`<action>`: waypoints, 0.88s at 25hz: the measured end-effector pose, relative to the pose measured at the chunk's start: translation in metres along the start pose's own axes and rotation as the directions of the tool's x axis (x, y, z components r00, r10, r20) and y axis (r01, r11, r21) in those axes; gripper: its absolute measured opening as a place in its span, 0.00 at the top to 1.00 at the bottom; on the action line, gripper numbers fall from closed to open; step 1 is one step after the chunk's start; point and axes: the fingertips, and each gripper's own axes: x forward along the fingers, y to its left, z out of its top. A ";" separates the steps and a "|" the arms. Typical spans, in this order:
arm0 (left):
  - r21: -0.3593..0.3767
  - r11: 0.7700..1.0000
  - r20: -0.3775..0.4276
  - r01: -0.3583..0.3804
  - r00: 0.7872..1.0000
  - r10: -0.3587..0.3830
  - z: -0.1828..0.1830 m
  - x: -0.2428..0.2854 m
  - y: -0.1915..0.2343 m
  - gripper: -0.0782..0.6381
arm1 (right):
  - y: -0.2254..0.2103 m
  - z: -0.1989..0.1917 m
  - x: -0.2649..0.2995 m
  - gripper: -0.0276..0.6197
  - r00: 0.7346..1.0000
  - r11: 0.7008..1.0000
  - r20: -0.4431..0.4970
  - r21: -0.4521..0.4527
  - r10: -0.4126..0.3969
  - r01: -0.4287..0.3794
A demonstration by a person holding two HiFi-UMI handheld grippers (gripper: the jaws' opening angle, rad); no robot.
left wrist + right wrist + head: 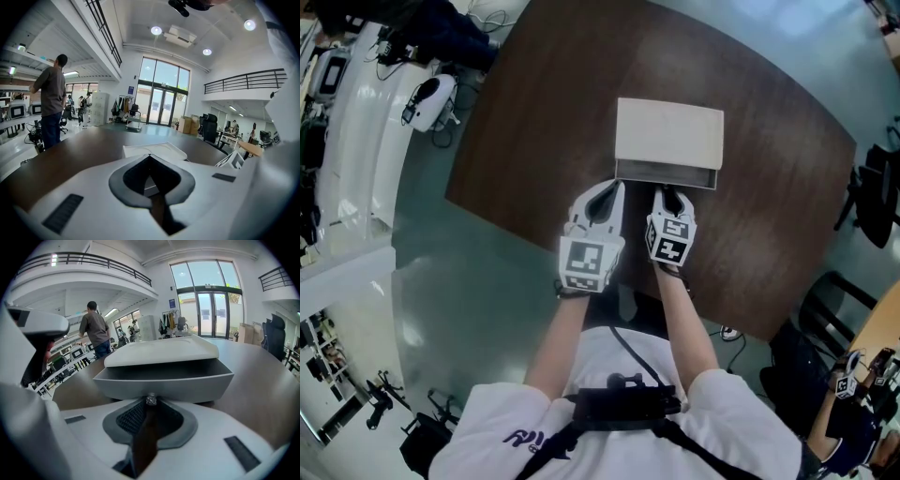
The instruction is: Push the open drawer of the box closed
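Observation:
A white box (668,131) stands on the brown table (534,141) with its grey drawer (666,174) pulled out towards me. In the right gripper view the drawer front (187,386) fills the middle, and a small shiny knob (151,400) sits at its lower centre. My right gripper (151,402) has its jaw tips closed round that knob; in the head view the right gripper (667,193) touches the drawer front. My left gripper (613,187) is shut and empty, just left of the drawer's left corner. The left gripper view shows the box (154,150) a little beyond the left gripper (149,157).
The table's near edge runs just under my hands. Black office chairs (872,192) stand off the table's right side. A white desk with equipment (356,112) is at the far left. A person (50,93) stands far off beyond the table.

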 end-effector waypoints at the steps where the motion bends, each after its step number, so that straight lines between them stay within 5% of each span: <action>1: 0.000 1.000 -0.001 0.001 1.000 -0.001 0.001 0.006 0.002 0.88 | -0.003 0.007 0.008 0.85 1.000 1.000 0.005 0.000 -0.001 0.001; 10: 0.011 1.000 -0.013 0.024 1.000 -0.024 0.008 0.034 0.010 0.88 | -0.013 0.036 0.049 0.85 1.000 1.000 0.016 0.026 -0.011 0.010; 22: 0.013 1.000 0.015 0.026 1.000 -0.026 0.016 0.033 0.001 0.88 | -0.020 0.024 0.042 0.85 0.999 0.998 -0.001 0.058 0.035 -0.034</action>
